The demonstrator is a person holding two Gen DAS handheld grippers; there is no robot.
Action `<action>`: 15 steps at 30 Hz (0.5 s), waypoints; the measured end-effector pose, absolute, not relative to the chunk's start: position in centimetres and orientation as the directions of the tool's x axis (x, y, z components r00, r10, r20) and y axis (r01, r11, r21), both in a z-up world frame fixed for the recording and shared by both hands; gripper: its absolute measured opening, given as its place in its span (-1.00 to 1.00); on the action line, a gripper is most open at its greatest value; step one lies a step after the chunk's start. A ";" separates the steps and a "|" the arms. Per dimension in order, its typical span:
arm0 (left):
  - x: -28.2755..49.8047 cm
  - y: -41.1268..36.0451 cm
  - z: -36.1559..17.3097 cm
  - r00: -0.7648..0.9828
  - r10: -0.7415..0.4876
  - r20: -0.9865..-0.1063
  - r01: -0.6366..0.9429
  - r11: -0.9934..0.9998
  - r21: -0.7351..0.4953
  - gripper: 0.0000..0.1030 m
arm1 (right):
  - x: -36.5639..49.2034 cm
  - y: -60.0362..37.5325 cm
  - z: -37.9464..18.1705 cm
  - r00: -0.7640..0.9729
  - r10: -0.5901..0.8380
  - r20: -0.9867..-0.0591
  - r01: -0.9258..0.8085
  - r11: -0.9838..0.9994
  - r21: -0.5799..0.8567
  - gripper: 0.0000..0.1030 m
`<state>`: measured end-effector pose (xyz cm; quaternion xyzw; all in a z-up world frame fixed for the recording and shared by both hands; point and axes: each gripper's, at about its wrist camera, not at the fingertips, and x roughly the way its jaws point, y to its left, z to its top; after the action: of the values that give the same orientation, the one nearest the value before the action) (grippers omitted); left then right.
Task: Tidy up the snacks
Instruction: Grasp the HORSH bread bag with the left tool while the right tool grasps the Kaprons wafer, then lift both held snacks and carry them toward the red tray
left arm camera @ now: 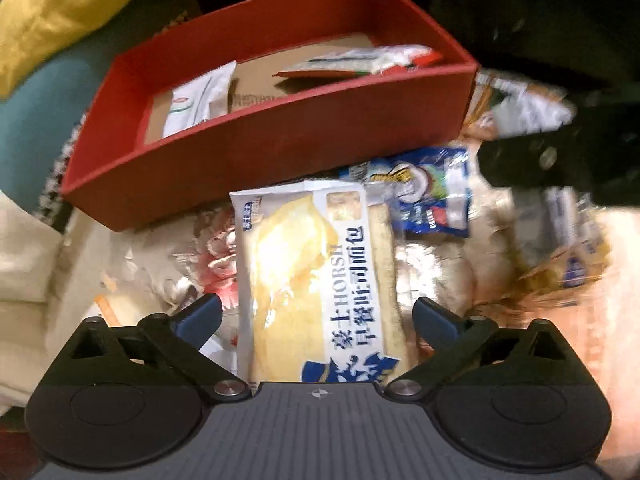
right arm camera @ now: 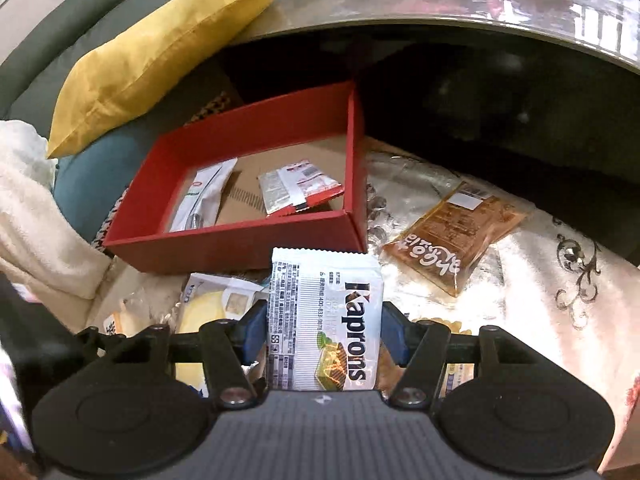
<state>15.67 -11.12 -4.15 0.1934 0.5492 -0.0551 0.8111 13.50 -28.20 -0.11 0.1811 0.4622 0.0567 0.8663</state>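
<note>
Room remains inside the red cardboard box point(right arm camera: 256, 236); right gripper point(right arm camera: 324, 330) fingers clamp the white Kaprons wafer packet point(right arm camera: 324, 320) lengthwise toward it, while left gripper point(left arm camera: 318, 322) fingers spread around the yellow bread packet point(left arm camera: 312, 280).

The left claw point(left arm camera: 317, 322) is being held wide open around a HORSH bread packet point(left arm camera: 316, 280), its blue pads apart from the wrapper. Beyond, two packets are being kept in a red box point(left arm camera: 256, 148); a blue snack packet point(left arm camera: 430, 192) is lying beside it.
</note>
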 end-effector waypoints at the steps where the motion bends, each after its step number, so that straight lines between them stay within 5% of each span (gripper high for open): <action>1: 15.8 -11.1 -4.5 0.382 0.131 -0.915 0.297 0.920 0.256 0.98 | 13.5 -28.2 -0.1 0.564 0.269 -0.781 0.067 0.927 0.369 0.06; 6: 16.3 -9.4 -4.2 0.337 0.097 -0.937 0.253 0.949 0.189 0.58 | 13.0 -28.0 -0.1 0.558 0.269 -0.785 0.052 0.933 0.356 0.06; 15: 16.1 -7.1 -2.7 0.330 0.029 -0.944 0.237 0.965 0.112 0.53 | 12.9 -26.8 -0.3 0.550 0.238 -0.801 0.037 0.951 0.308 0.06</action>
<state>16.11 -7.06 -2.70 0.1153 0.5753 -0.0644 0.8072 12.89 -26.82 -0.26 0.1461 0.4709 0.0577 0.8681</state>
